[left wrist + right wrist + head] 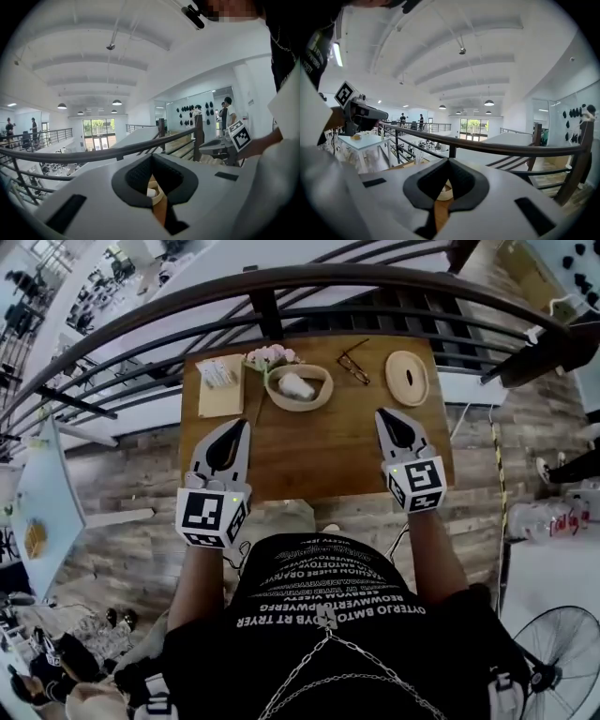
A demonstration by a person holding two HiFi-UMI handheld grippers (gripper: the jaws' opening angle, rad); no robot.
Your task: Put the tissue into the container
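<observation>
A wooden bowl (319,393) stands at the back middle of the wooden table (319,456), with a crumpled white tissue (296,385) inside it. My left gripper (232,427) hovers over the table's front left, shut and holding nothing, its tip pointing toward the bowl. At the front right my right gripper (387,415) is likewise shut and holds nothing. In the left gripper view, the bowl with the tissue (152,192) shows through the gap behind the closed jaws. A pale round lid (442,191) shows the same way in the right gripper view.
A tissue pack (217,372) lies on a wooden board (221,399) at the back left, beside pink flowers (270,356). Glasses (353,365) and a round wooden lid (407,378) lie at the back right. A dark railing (281,282) runs behind the table.
</observation>
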